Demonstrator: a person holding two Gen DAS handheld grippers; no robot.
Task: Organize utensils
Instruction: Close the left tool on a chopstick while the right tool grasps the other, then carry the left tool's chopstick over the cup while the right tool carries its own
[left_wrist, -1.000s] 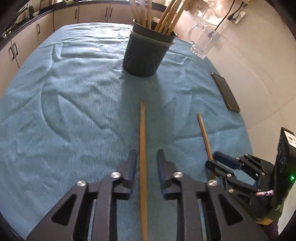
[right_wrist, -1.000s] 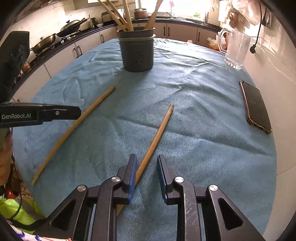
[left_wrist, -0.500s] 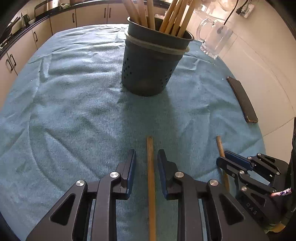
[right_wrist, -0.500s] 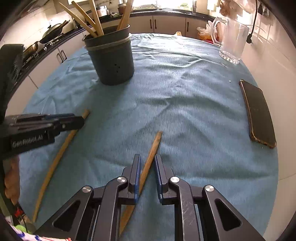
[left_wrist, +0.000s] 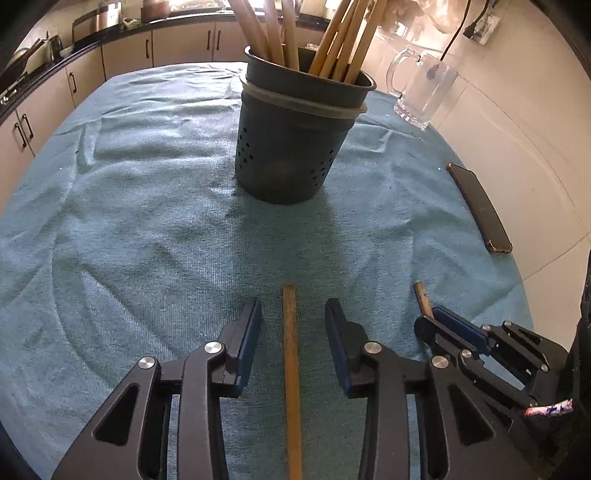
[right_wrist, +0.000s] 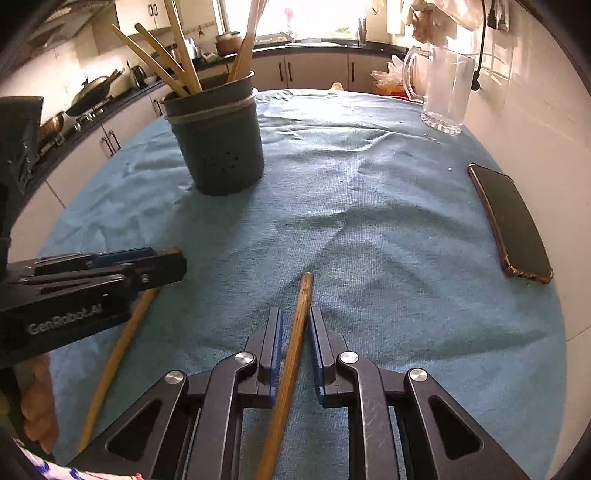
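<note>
Two long wooden sticks lie flat on a ribbed teal cloth (left_wrist: 147, 221) that has soft wrinkles in it. In the left wrist view the left gripper (left_wrist: 293, 317) sits at the bottom centre, black plastic arms with silver rivets and blue pads; its jaws are opening, and a flat-ended stick (left_wrist: 291, 369) runs straight between them with clear gaps on both sides, so nothing's pinched. In the right wrist view the right gripper (right_wrist: 295, 321) is closing on a rounder, darker stick (right_wrist: 291, 354) that slants up from the bottom edge; the pads look right against it, or near enough. The holder (left_wrist: 291, 147), upper centre, is a dark round pot with small drain holes and a pale band under the rim, full of wooden sticks. White "GenRobot.AI" lettering shows on the left gripper's side at the left edge. A clear glass mug (right_wrist: 443, 92) sits upper right, a glossy black phone (right_wrist: 513, 221) at the right.
</note>
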